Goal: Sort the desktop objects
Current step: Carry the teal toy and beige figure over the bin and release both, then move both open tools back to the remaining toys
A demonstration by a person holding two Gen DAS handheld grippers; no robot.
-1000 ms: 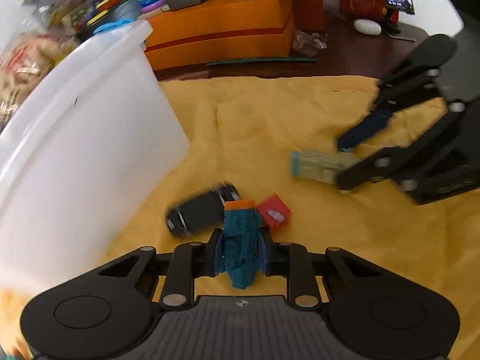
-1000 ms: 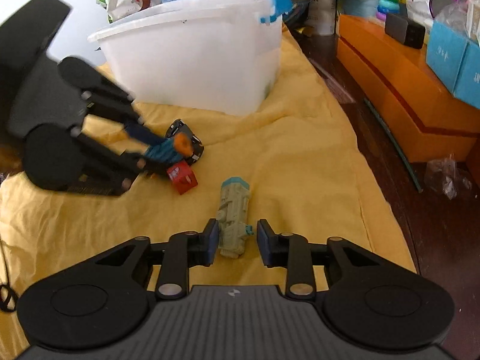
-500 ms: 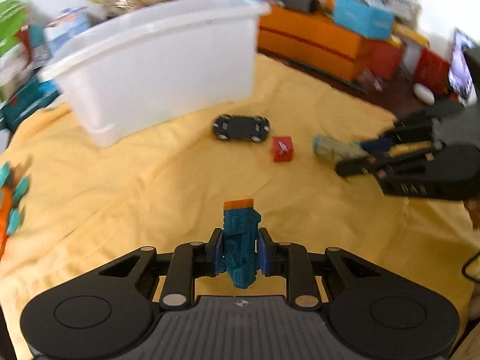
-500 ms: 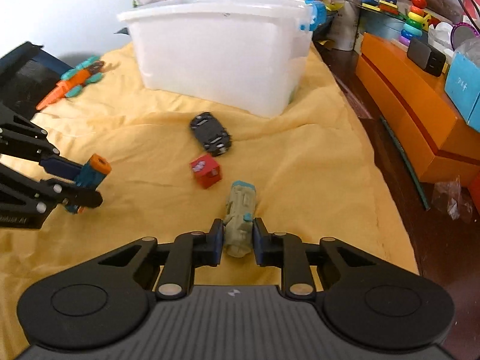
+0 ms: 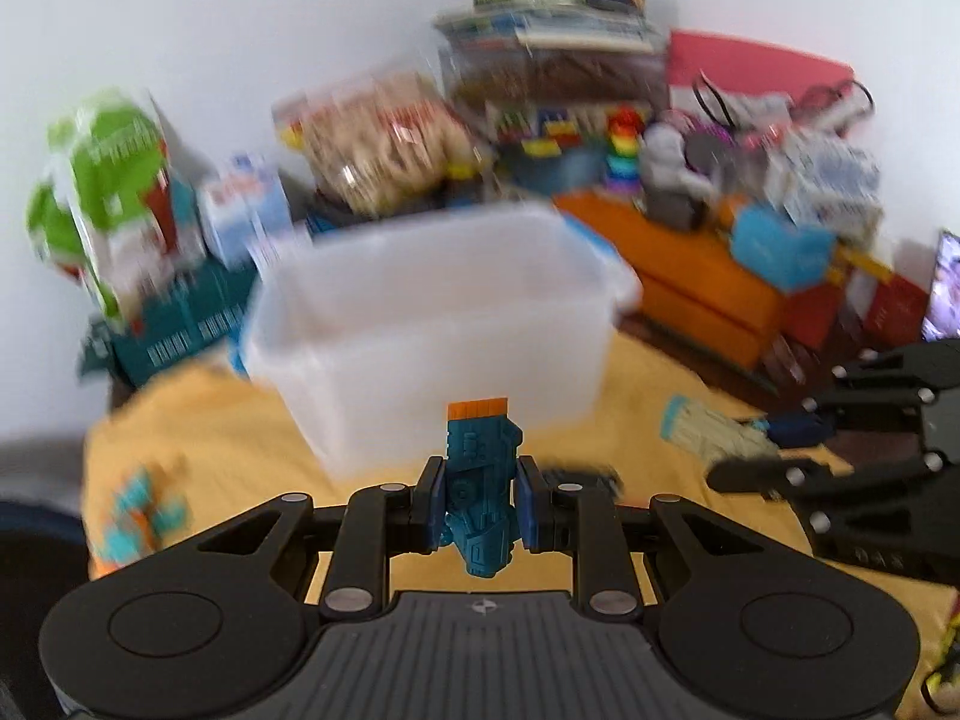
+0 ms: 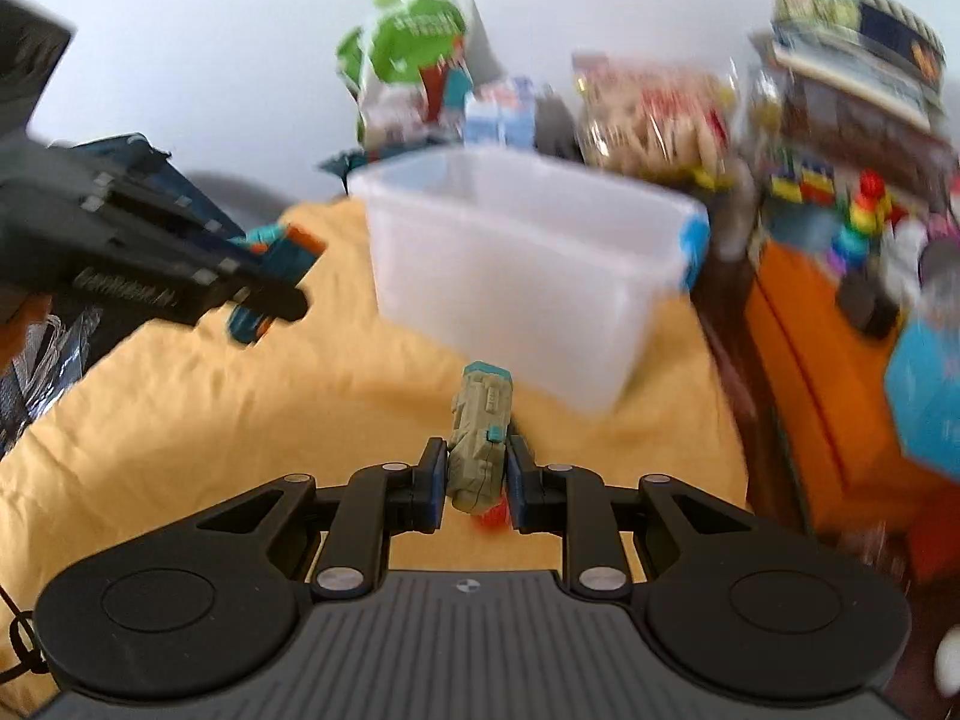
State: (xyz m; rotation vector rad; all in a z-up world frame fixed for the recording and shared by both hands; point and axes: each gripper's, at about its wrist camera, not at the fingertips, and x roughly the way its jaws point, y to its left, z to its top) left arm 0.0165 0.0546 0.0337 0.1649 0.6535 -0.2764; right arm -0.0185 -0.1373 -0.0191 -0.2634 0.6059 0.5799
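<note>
1. The left gripper (image 5: 480, 507) is clamped on a blue toy (image 5: 483, 480) with an orange tip, held in the air. In its own view the white bin (image 5: 432, 324) stands at 12 o'clock, beyond the toy.

2. The right gripper (image 6: 477, 483) is clamped on a grey-green toy (image 6: 480, 441) with a teal cap, also lifted. The bin (image 6: 522, 276) lies at about 1 o'clock in the right view.

3. Both grippers appear headed for the same bin. In the left view the right gripper (image 5: 840, 456) sits at 3 o'clock, near. If both close on the opening together, the linkages could knock and jar a toy loose.

4. Each toy is gripped near its rear, with most of its length sticking out ahead. A bump of that free end on the bin rim could twist it in the jaws.

5. Both views are blurred, which suggests fast motion. A release made short of the rim would likely drop a toy onto the yellow cloth (image 6: 240, 420).

6. A red block (image 6: 492, 517) shows beneath the right gripper, and a small teal-and-orange toy (image 5: 144, 513) lies at 9 o'clock in the left view; both look unsorted.
</note>
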